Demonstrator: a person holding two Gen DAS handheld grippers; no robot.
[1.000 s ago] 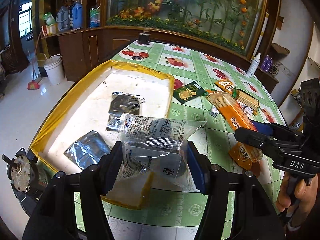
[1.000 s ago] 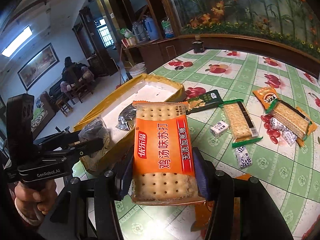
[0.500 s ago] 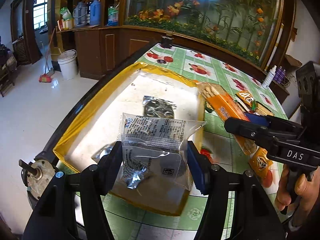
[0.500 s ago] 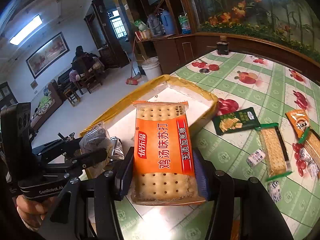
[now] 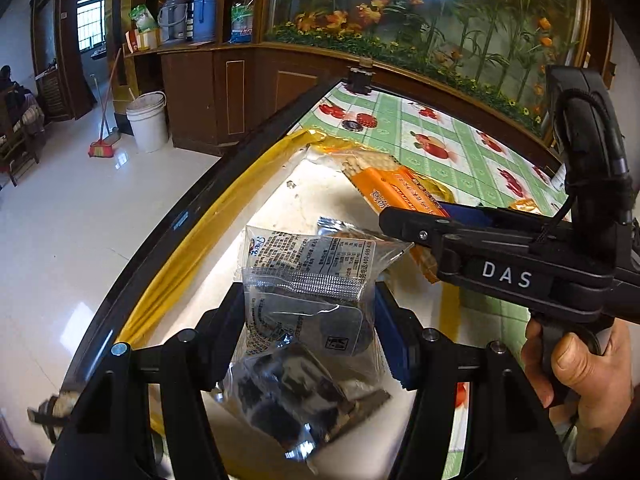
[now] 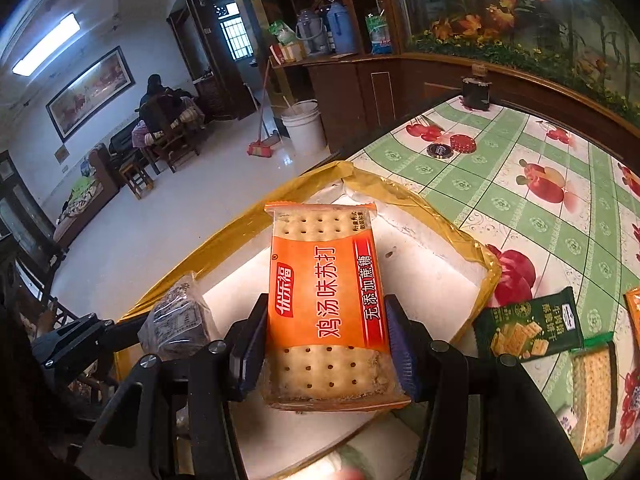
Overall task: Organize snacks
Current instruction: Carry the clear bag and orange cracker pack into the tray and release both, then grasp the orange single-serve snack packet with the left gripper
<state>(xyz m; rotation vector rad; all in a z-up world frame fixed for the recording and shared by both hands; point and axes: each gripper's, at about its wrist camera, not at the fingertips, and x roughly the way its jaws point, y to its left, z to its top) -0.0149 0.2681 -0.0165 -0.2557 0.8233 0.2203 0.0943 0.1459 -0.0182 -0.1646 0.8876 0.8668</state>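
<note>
Item 1: left tongs [image 5: 310, 316]. Clamped by both pads on a clear-wrapped snack packet [image 5: 308, 280], gripped across its width, long axis running forward along the fingers. The packet is held above the white floor of the yellow-rimmed tray [image 5: 188, 264], over the tray's near end.

Item 2: right tongs [image 6: 326, 344]. Clamped on an orange cracker pack [image 6: 326, 300], gripped across its short sides near its lower end, long axis pointing away toward the tray's far edge. The pack is held over the middle of the tray, clear of the rim.

Item 3: tray. Set at the counter [image 6: 520, 216] edge nearest the room floor. A silver foil packet [image 5: 288, 404] is already lying on the tray floor beneath the left tongs.

Relation: both carried packs are judged to lie directly above the tray, so only release, or lowering then release, is called for. The left tongs are judged nearer the tray's near edge.

Item 4: a green cracker packet [image 6: 528, 328] remains on the counter, just outside the tray's right rim.
</note>
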